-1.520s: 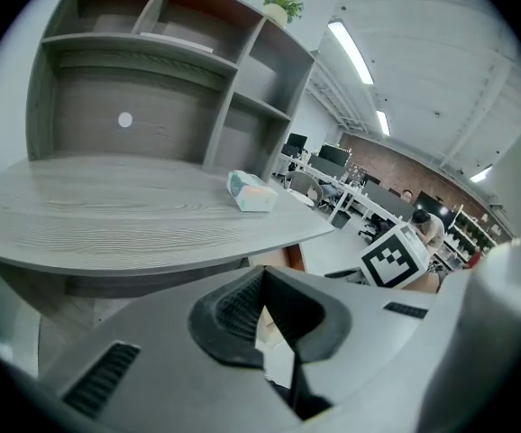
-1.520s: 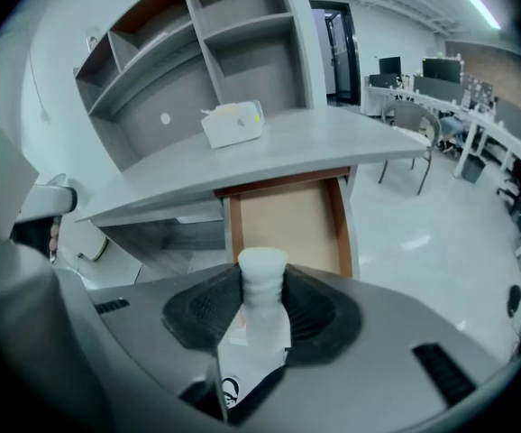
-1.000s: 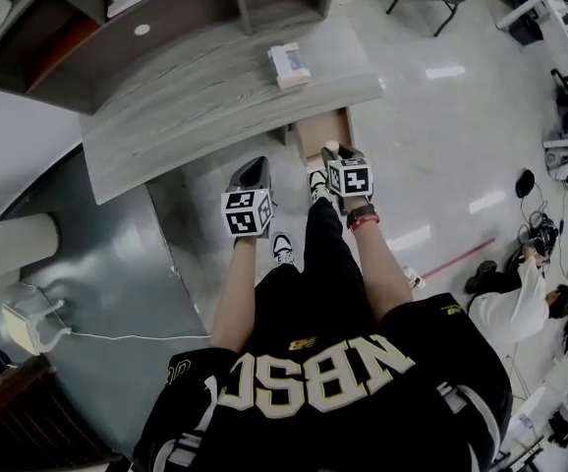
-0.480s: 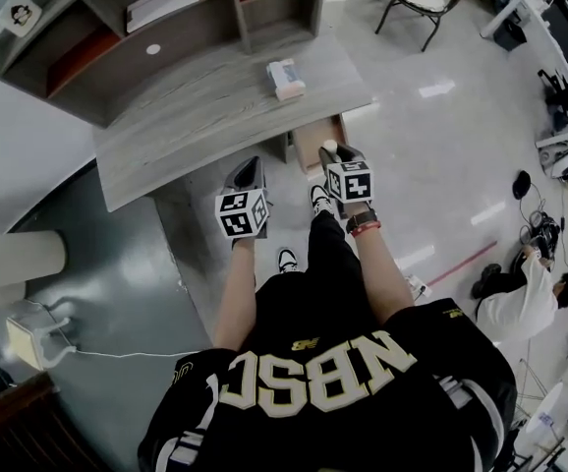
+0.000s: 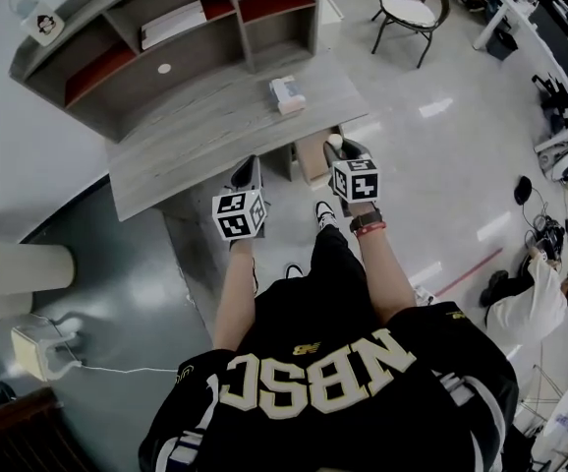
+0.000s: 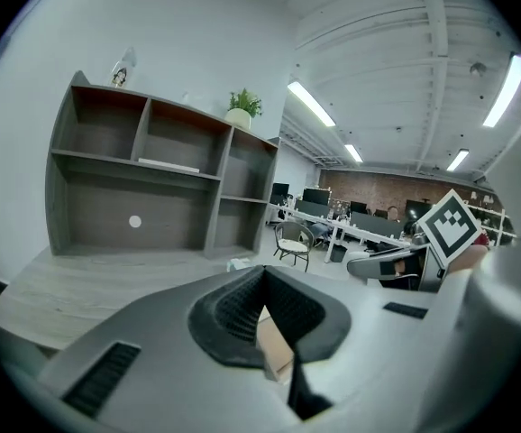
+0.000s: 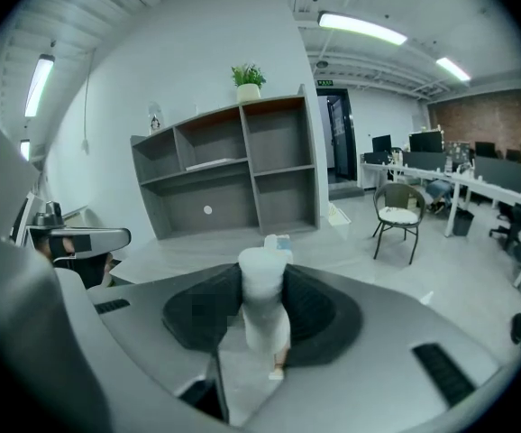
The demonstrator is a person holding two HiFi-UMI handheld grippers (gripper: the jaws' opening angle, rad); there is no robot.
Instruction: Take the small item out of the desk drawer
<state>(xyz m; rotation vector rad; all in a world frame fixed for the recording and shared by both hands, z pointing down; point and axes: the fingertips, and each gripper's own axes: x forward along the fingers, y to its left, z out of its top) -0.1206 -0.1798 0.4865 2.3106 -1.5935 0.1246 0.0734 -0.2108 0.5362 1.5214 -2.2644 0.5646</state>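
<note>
Across the last second the whole workplace has slid away in the head view. The grey wood-grain tabletop (image 5: 200,141) sits farther off, and both tools are held up in front of the person. The left tool (image 6: 262,282) is clenched on nothing, its dark ribbed pads meeting in a point. The right tool (image 5: 343,150), which was low over the drawer a second ago, now stands above and clear of it. It grips the small white rounded item (image 7: 262,309) upright between its pads. By my reading the item is out of the drawer and the task is essentially done, with only the setting-down or the closing left.

The grey open-fronted shelf unit (image 5: 250,18) at the back of the tabletop holds a flat white stack of paper (image 5: 173,25) in one upper compartment. Its other compartments look bare. The open brown drawer (image 5: 309,163) under the tabletop's edge shows a bare floor where it is visible; the right tool hides part of it.
</note>
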